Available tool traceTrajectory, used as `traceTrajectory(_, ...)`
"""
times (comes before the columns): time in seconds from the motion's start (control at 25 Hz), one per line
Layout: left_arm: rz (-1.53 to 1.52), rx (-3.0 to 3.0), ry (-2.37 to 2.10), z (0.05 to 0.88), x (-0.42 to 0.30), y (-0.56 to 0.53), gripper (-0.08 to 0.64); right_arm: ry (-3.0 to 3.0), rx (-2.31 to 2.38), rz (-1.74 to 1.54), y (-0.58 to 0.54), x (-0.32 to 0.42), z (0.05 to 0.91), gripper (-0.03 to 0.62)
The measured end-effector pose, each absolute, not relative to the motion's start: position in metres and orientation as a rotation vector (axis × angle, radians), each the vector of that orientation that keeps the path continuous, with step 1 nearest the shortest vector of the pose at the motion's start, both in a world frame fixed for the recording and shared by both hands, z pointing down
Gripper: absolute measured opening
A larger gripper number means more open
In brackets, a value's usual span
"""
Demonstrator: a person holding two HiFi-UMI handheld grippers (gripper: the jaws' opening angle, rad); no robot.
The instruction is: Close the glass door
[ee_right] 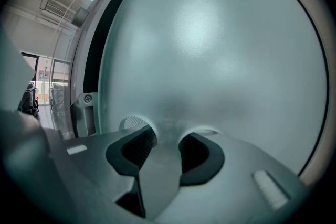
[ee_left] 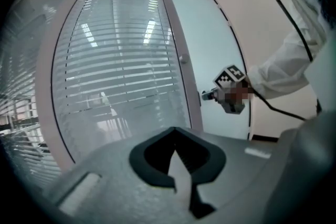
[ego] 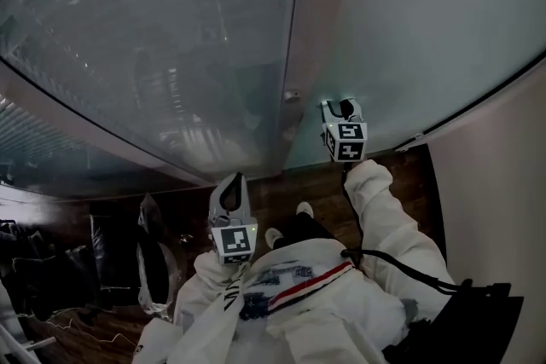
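The frosted glass door (ego: 409, 30) fills the right of the head view, beside a pale upright frame (ego: 311, 30). My right gripper (ego: 341, 107) is at arm's length, its tips against the frosted pane (ee_right: 210, 50) near the door's left edge. Its jaws stand open with nothing between them (ee_right: 168, 131). A dark strip (ee_right: 92, 60) runs along that edge, with a small screwed metal fitting (ee_right: 86, 98) beside it. My left gripper (ego: 232, 187) hangs back near my chest, shut and empty (ee_left: 175, 131). It points at the frame, and its view shows the right gripper (ee_left: 207, 95) at the door.
Left of the frame is a clear glass pane with slatted blinds (ego: 145, 30) behind it. A pale wall (ego: 495, 209) closes the right side. Dark wooden floor (ego: 409, 175) lies below, with dark furniture and clutter (ego: 128, 260) at the lower left. My shoes (ego: 303, 209) stand close to the door.
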State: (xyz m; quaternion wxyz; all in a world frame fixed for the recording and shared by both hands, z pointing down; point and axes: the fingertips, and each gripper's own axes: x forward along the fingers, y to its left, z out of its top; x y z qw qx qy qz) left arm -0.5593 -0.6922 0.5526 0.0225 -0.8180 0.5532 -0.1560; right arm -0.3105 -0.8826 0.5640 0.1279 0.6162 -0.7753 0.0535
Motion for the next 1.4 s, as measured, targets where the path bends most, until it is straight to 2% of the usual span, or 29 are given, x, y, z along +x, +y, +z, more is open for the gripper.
traceTrajectory(0.2, -0.452, -2.534, 1.729, 0.551, -0.563, -0.675, 0.002, -2.26, 1.792, 0.162, -0.884, -0.311, 0.564, 0.143)
traceTrajectory(0.48, -0.499, -2.438, 1.927, 0.552, -0.604, -0.647, 0.002, -2.231, 1.812, 0.159, -0.884, -0.309, 0.562, 0.147)
traceTrajectory(0.52, -0.504, -2.426, 1.945, 0.552, -0.605, -0.641, 0.002, -2.228, 1.816, 0.147, -0.882, -0.307, 0.562, 0.153)
traceTrajectory(0.64, -0.518, -2.404, 1.963, 0.55, -0.598, -0.623, 0.002, -2.237, 1.815, 0.11, -0.862, -0.299, 0.56, 0.23)
traceTrajectory(0.76, -0.532, -2.398, 1.957, 0.541, -0.584, -0.608, 0.002, -2.283, 1.79, 0.114, -0.828, -0.295, 0.549, 0.227)
traceTrajectory(0.92, -0.528, -2.406, 1.898, 0.531, -0.547, -0.588, 0.002, -2.377, 1.795, 0.119, -0.77, -0.28, 0.527, 0.178)
traceTrajectory(1.12, -0.513, -2.403, 1.838, 0.534, -0.49, -0.543, 0.002, -2.458, 1.759, 0.099, -0.679, -0.251, 0.516, 0.008)
traceTrajectory(1.4, -0.5, -2.417, 1.781, 0.527, -0.41, -0.464, 0.002, -2.565, 1.692, 0.268, -0.542, -0.197, 0.522, 0.008)
